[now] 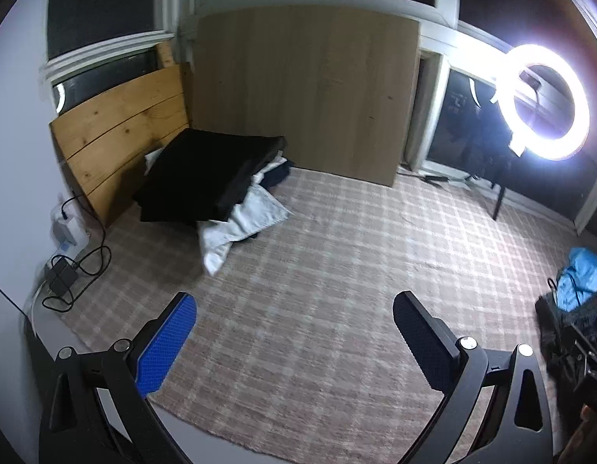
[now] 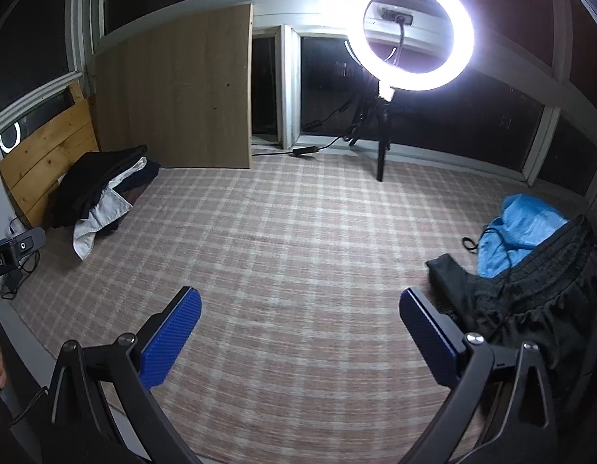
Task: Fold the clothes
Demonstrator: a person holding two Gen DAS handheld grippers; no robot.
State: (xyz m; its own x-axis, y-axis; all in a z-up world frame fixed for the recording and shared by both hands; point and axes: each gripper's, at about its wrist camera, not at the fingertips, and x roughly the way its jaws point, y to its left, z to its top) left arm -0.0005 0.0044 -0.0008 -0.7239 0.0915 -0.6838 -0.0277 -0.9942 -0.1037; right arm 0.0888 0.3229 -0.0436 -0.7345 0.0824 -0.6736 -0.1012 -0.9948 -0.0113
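1. My left claw (image 1: 294, 315) sits at the bottom of its frame, jaws spread wide, nothing between them, only the checked rug (image 1: 337, 270) showing through the gap.
2. My right claw (image 2: 300, 309) is likewise wide open and empty at the bottom of its frame, over the same rug (image 2: 298, 251).
3. The blue pads (image 1: 167, 348) face inward on both claws; none touches cloth.
4. The stack (image 1: 205, 178) of folded clothes lies in the left middle of the left view, a black piece on top and white cloth (image 1: 240, 224) spilling out beneath it, against the plank board (image 1: 116, 131).
5. In the right view that stack (image 2: 93, 185) is at the left middle, well apart from my claws.
6. The pile (image 2: 538, 282) of unfolded clothes lies at the right edge of the right view: black shorts with a gathered waistband in front, a blue garment (image 2: 522, 224) behind, a thin black cord across it. The shorts lie just beside my right claw's right finger; I cannot tell if they touch.
7. In the left view the pile (image 1: 580, 282) peeks in at the right edge.
8. A ring light (image 2: 412, 27) glares at the upper right, on a stand by dark windows.
9. A tall wood panel (image 1: 306, 89) leans at top centre.
10. A charger and cables (image 1: 66, 270) lie at the left edge of the left view.
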